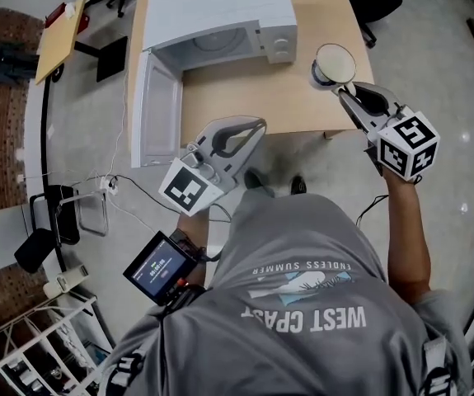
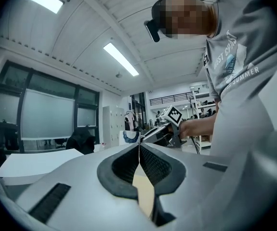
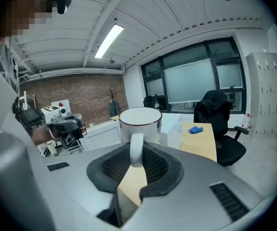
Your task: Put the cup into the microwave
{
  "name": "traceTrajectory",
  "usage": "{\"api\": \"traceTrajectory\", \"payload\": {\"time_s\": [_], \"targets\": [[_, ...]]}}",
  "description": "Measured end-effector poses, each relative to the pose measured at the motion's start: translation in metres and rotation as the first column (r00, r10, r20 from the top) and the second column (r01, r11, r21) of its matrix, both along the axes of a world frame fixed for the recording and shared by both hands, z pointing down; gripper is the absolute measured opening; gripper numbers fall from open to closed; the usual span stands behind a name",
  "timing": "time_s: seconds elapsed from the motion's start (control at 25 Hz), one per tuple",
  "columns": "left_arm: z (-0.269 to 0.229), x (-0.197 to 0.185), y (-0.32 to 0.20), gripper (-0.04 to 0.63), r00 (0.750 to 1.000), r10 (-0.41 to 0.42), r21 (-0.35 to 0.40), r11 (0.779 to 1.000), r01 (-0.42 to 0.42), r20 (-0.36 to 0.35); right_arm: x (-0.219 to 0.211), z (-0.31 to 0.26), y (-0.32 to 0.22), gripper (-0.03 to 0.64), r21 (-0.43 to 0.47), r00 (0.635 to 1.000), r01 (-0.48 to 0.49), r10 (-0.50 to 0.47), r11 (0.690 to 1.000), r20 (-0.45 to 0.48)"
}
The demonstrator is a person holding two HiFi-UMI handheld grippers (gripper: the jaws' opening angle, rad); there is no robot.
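Head view: one cup; one open microwave.

- The left tongs fill the lower frame, grey, jaws pressed together with nothing between them.
- A strip of tan counter shows through the gap below the jaws.
- At right stands a person in a grey printed shirt.
- Right of centre, a hand holds the right tongs, marker cube on top, pointing left.
- A small pale cup sits at their tip.
- Dark-framed windows line the left, with a black chair before them.
- Two ceiling lights run across the upper left.
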State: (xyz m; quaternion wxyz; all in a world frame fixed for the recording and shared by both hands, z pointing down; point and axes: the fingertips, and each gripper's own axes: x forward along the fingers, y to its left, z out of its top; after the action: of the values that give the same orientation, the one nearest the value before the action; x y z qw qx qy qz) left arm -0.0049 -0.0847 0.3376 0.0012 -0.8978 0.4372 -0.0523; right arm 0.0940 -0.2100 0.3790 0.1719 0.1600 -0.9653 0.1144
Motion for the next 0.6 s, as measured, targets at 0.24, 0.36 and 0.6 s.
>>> {"api": "traceTrajectory", "payload": {"time_s": [0.24, 0.36, 0.6], "targets": [[-0.008, -0.005, 0.000, 0.023, 1.000, -0.009, 0.025, 1.000, 0.009, -0.002, -0.010, -0.039, 0.038, 0.071, 0.060, 0.995, 0.100, -0.100, 0.993, -0.005], [-0.005, -0.008, 0.002, 0.023, 1.000, -0.011, 0.026, 1.000, 0.011, 0.009, -0.016, -0.042, 0.054, 0.071, 0.071, 0.990, 0.139, -0.139, 0.988, -0.011], [-0.007, -0.045, 0.014, 0.023, 0.999, -0.032, 0.015, 0.999, 0.031, 0.005, -0.059, -0.043, 0.083, 0.071, 0.074, 0.979, 0.201, -0.199, 0.977, -0.035]]}}
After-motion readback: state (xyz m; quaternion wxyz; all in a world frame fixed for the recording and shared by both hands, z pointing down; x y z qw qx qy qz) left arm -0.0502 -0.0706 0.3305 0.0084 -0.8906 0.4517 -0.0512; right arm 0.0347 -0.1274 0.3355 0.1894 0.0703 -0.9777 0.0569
